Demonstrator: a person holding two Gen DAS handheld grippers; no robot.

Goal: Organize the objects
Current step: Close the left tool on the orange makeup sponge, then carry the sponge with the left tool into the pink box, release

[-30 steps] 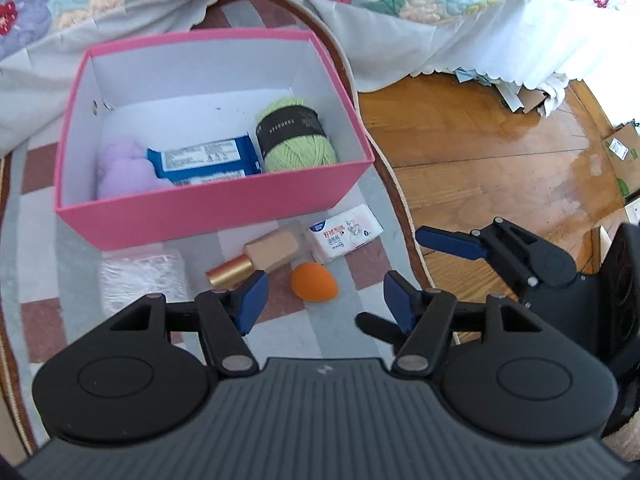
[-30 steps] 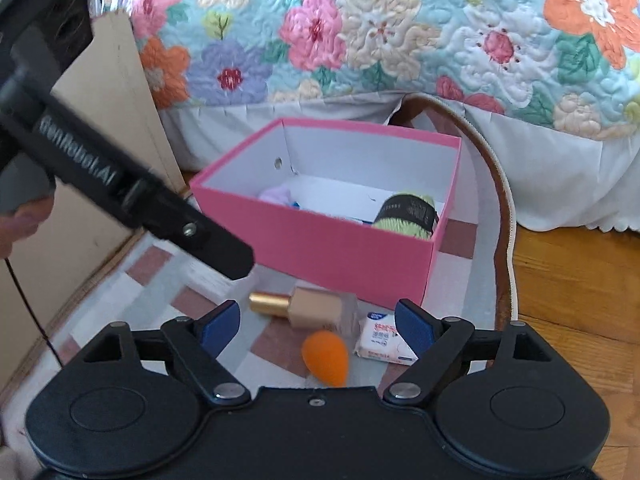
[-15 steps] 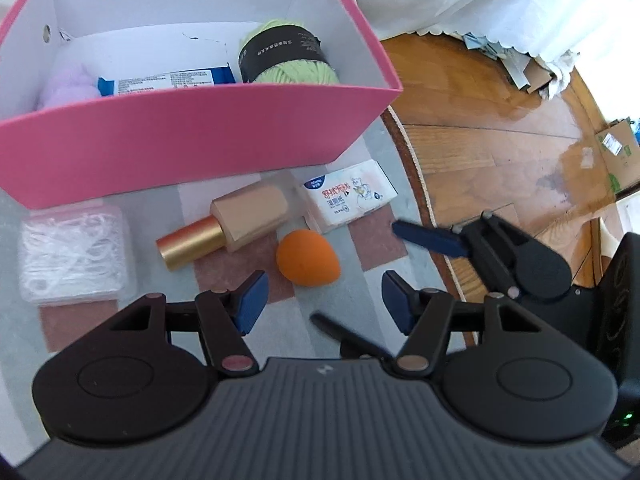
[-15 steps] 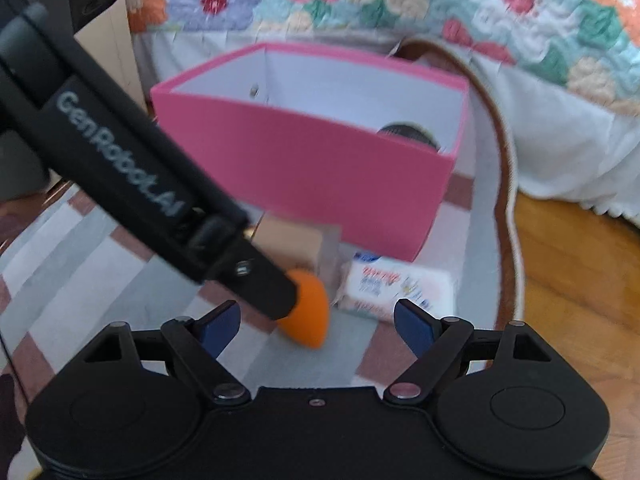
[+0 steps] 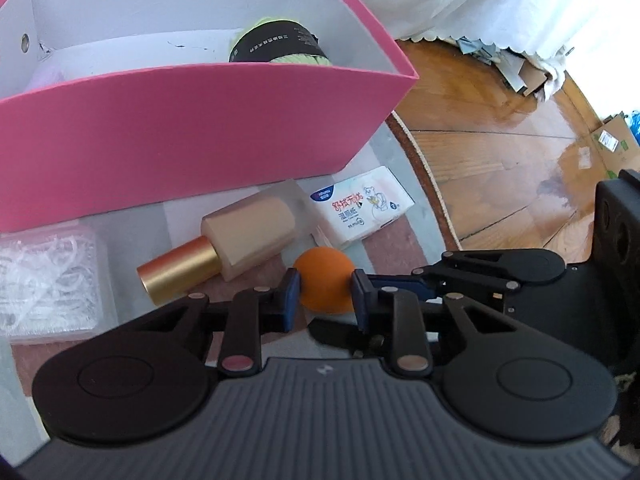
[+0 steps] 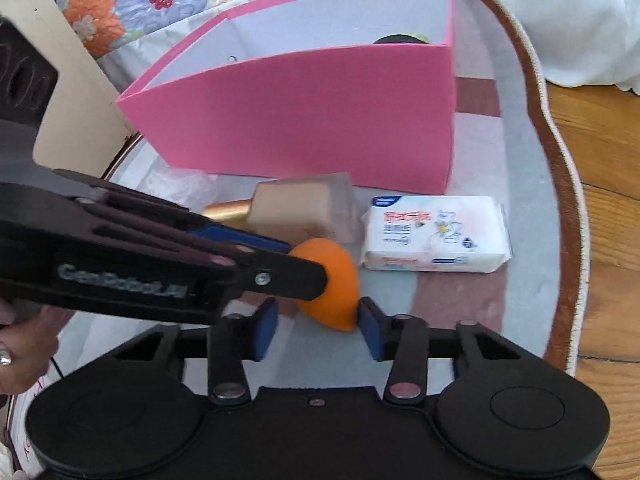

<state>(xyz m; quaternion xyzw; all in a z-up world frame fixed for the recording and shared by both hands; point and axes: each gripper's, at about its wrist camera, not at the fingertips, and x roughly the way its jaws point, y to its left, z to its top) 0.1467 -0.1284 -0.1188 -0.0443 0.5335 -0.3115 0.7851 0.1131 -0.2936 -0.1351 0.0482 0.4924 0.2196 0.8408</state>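
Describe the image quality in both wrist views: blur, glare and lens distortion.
Left wrist view: sharp; fisheye bends the pink box rim; sunlight glares off the wooden floor; the orange sponge is crisp. Right wrist view: softer; the foundation bottle and the left gripper arm look smeared; the rug edge curves strongly.

An orange egg-shaped makeup sponge [image 5: 325, 285] is set before a gold-capped beige foundation bottle [image 5: 224, 252], itself before a pink cardboard box [image 5: 192, 136].
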